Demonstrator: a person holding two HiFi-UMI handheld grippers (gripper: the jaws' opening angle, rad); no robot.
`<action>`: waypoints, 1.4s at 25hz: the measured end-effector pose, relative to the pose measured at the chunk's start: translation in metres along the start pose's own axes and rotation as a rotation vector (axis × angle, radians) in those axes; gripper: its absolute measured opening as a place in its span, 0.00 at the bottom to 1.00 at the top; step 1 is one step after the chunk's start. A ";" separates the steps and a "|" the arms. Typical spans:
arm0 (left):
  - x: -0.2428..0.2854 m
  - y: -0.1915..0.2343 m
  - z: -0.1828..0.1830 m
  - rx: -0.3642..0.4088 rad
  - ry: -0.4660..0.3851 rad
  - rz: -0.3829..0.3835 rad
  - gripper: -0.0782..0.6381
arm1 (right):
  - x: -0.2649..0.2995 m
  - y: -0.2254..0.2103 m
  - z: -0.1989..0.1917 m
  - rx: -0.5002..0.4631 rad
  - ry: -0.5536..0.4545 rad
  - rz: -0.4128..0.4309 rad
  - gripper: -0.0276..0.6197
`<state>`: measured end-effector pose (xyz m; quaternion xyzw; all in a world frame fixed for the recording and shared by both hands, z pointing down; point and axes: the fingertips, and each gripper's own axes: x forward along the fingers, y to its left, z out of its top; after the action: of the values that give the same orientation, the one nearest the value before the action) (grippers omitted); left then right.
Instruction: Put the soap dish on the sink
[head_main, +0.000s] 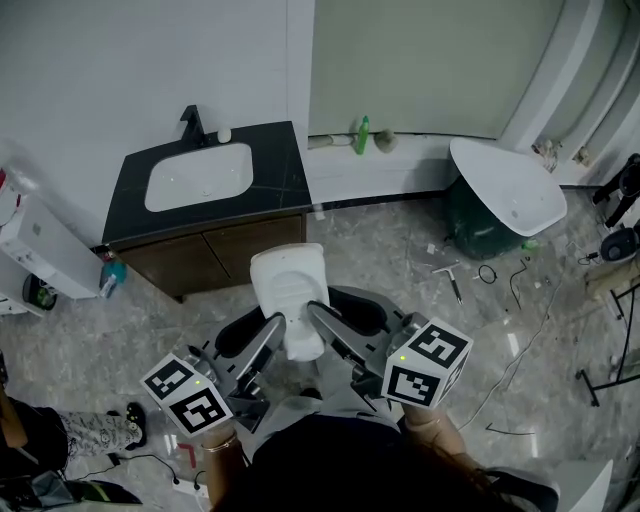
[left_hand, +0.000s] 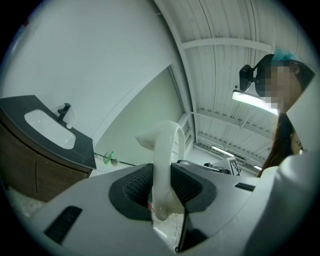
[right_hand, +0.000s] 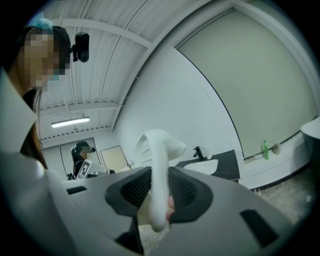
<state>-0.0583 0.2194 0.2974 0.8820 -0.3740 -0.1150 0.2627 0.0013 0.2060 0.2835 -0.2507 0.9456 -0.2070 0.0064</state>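
A: Where is the white plastic soap dish (head_main: 288, 300)?

B: In the air over the grey marbled floor (head_main: 400, 250), carried between both grippers. It is in front of the brown wooden cabinet (head_main: 230, 250), near that cabinet's right front corner and not touching it.

A: What is the left gripper (head_main: 272, 335) doing?

B: It pinches the dish's left rim. In the left gripper view, the white rim (left_hand: 165, 165) stands on edge between the two dark ribbed pads (left_hand: 137, 187), which press on it from both sides.

A: And the right gripper (head_main: 322, 318)?

B: The same on the right rim. In the right gripper view its pads (right_hand: 187, 192) are closed on the white edge (right_hand: 157, 175), so the jaws are only as far apart as the rim is thick.

A: And the sink?

B: The white oval sink basin (head_main: 198, 177) is set in the left part of the black stone countertop (head_main: 275, 165). A black faucet (head_main: 192, 125) stands at the back edge. The dish is well apart from it. A green bottle (head_main: 362, 135) stands on the white ledge beyond the countertop's right back corner.
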 end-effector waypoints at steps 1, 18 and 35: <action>0.003 0.005 0.000 -0.006 0.000 0.000 0.27 | 0.004 -0.004 0.000 -0.001 0.004 -0.002 0.22; 0.141 0.138 0.058 -0.039 0.043 0.074 0.27 | 0.108 -0.171 0.052 0.079 0.027 0.019 0.22; 0.292 0.264 0.148 -0.041 0.045 0.177 0.27 | 0.221 -0.341 0.139 0.128 0.058 0.100 0.23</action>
<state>-0.0732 -0.2004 0.3172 0.8422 -0.4422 -0.0791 0.2980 -0.0152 -0.2221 0.3117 -0.1959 0.9417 -0.2736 0.0054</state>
